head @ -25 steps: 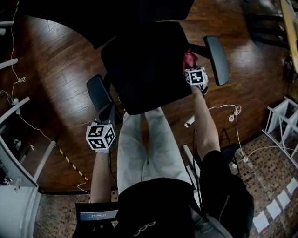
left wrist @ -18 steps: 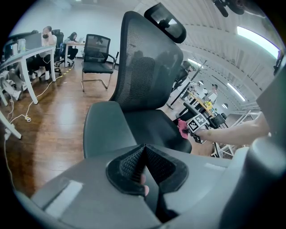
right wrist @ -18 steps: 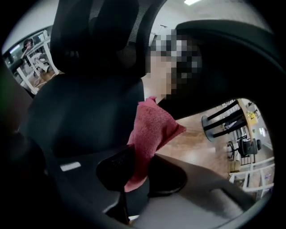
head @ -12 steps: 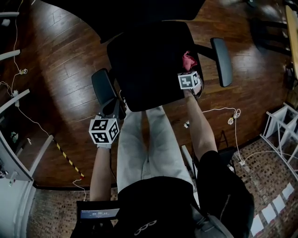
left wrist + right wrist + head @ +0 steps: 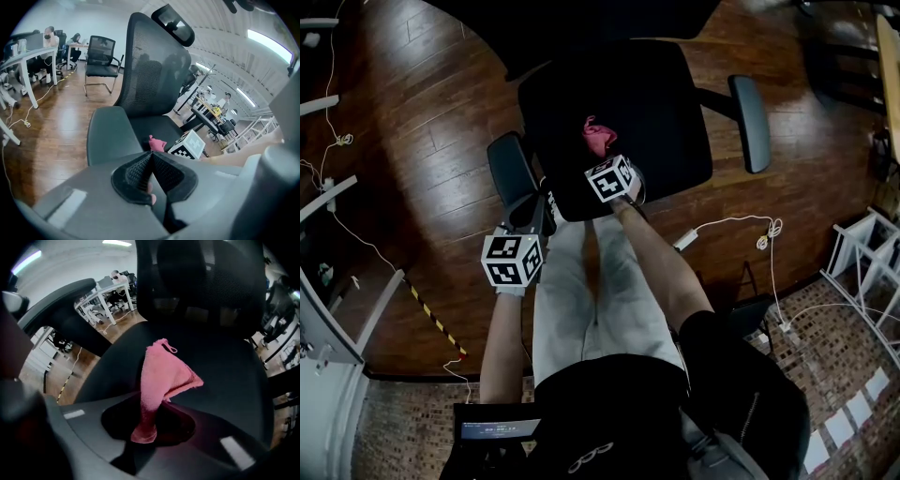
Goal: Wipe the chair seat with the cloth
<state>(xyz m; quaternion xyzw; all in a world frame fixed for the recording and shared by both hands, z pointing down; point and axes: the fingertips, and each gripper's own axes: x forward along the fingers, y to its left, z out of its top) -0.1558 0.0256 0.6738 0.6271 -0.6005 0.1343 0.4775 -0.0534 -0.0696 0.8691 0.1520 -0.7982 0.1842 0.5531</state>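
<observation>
A black office chair stands before me, its seat [image 5: 647, 103] wide and dark. My right gripper [image 5: 605, 155] is shut on a pink cloth [image 5: 598, 136] that rests on the seat's front left part. In the right gripper view the pink cloth [image 5: 161, 380] trails from the jaws onto the seat [image 5: 225, 366]. My left gripper [image 5: 530, 220] hangs beside the chair's left armrest [image 5: 508, 169], shut with nothing held. In the left gripper view the armrest [image 5: 110, 133] lies just ahead and the cloth [image 5: 157, 143] shows beyond it.
The right armrest [image 5: 750, 122] juts out on the far side. White cables [image 5: 741, 225] run over the wooden floor at right, near a white rack [image 5: 872, 253]. A yellow-black tape strip [image 5: 436, 319] and white desk legs [image 5: 328, 216] lie at left. My legs stand at the seat's front edge.
My right gripper has dragged the pink cloth across the seat from its right edge to the front left. The left gripper has stayed by the left armrest.
</observation>
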